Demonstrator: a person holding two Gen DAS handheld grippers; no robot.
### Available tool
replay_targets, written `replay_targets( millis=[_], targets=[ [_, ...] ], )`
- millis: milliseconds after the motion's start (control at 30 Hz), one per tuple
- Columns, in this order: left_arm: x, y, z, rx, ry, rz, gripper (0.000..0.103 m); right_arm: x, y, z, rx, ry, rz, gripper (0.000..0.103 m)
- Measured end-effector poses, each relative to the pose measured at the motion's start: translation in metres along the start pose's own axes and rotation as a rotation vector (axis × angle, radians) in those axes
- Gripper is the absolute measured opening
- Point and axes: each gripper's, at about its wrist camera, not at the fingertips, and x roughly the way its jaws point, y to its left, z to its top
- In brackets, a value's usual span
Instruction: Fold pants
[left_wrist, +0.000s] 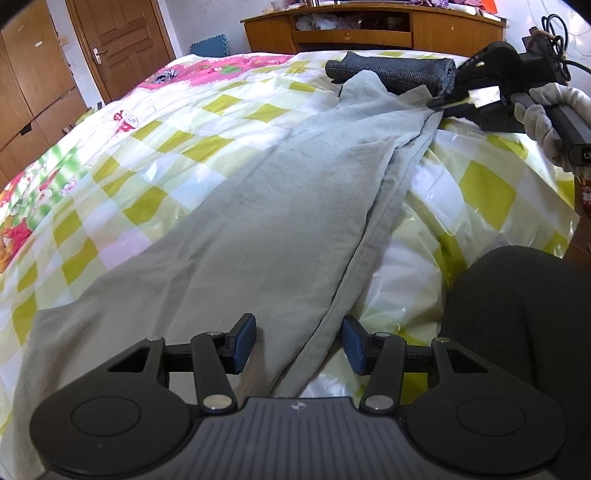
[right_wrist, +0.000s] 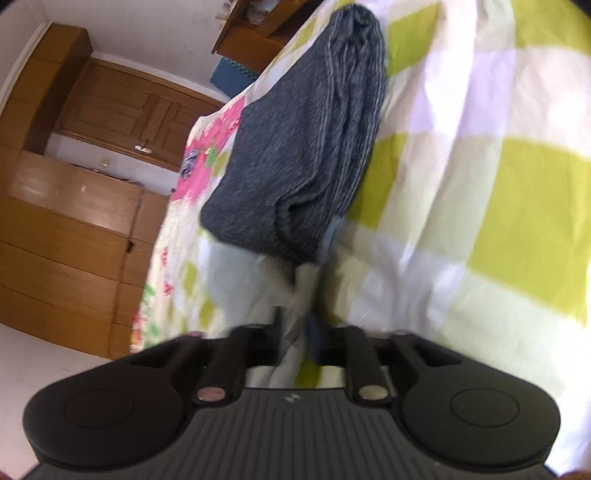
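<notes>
Pale grey-green soft cotton pants (left_wrist: 280, 206) spread along checked yellow-and-white bedspread (left_wrist: 491, 192). Left gripper (left_wrist: 299, 341) parted, straddling hem edge, unclenched. Right gripper (left_wrist: 445, 101) at far end, grip unclear. Limp, light; best pinched at hems.

white glove (left_wrist: 546, 122), black claw (left_wrist: 299, 341) (blue pads)
</notes>
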Motion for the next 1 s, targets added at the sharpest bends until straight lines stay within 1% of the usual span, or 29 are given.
replay_targets(
  millis=[33, 67, 100, 167, 233, 300, 367, 467, 533, 600, 700, 767, 800, 900, 1000],
  targets=[
    [-0.002, 0.0, -0.001, 0.002, -0.002, 0.002, 0.063, -0.001, 0.003, -0.002, -0.011, -0.003, 0.009, 0.043],
    [-0.005, 0.001, -0.003, 0.003, -0.002, 0.004, 0.063, -0.005, 0.007, -0.005, -0.023, -0.017, -0.003, 0.045],
    [-0.007, 0.001, -0.006, 0.001, 0.0, 0.011, 0.063, -0.008, 0.013, -0.007, -0.042, -0.032, -0.026, 0.047],
    [-0.013, 0.004, -0.012, -0.008, 0.0, 0.015, 0.063, -0.018, 0.025, -0.012, -0.102, -0.057, -0.051, 0.047],
    [-0.021, 0.008, -0.021, -0.02, -0.006, 0.03, 0.063, -0.027, 0.041, -0.022, -0.186, -0.04, -0.046, 0.047],
    [-0.027, 0.013, -0.028, -0.046, -0.005, 0.035, 0.063, -0.032, 0.056, -0.039, -0.245, 0.021, -0.027, 0.047],
    [-0.029, 0.017, -0.033, -0.076, -0.007, 0.035, 0.063, -0.028, 0.069, -0.057, -0.269, 0.108, 0.015, 0.046],
    [-0.032, 0.017, -0.036, -0.083, -0.026, 0.047, 0.063, -0.006, 0.073, -0.086, -0.205, 0.28, 0.077, 0.046],
    [-0.035, 0.016, -0.037, -0.076, -0.042, 0.056, 0.063, 0.005, 0.08, -0.105, -0.227, 0.338, 0.093, 0.046],
    [-0.04, 0.018, -0.039, -0.068, -0.053, 0.063, 0.063, 0.017, 0.086, -0.119, -0.261, 0.368, 0.075, 0.046],
    [-0.04, 0.024, -0.042, -0.076, -0.059, 0.079, 0.063, 0.03, 0.082, -0.126, -0.22, 0.373, 0.028, 0.045],
    [-0.037, 0.028, -0.042, -0.098, -0.067, 0.08, 0.063, 0.034, 0.079, -0.121, -0.18, 0.354, 0.004, 0.04],
    [-0.036, 0.03, -0.042, -0.107, -0.074, 0.076, 0.063, 0.035, 0.08, -0.12, -0.173, 0.345, -0.004, 0.04],
    [-0.033, 0.03, -0.042, -0.116, -0.089, 0.064, 0.063, 0.031, 0.084, -0.112, -0.21, 0.306, -0.036, 0.04],
    [-0.028, 0.03, -0.041, -0.118, -0.093, 0.056, 0.063, 0.042, 0.085, -0.109, -0.202, 0.3, -0.033, 0.043]
  ],
)
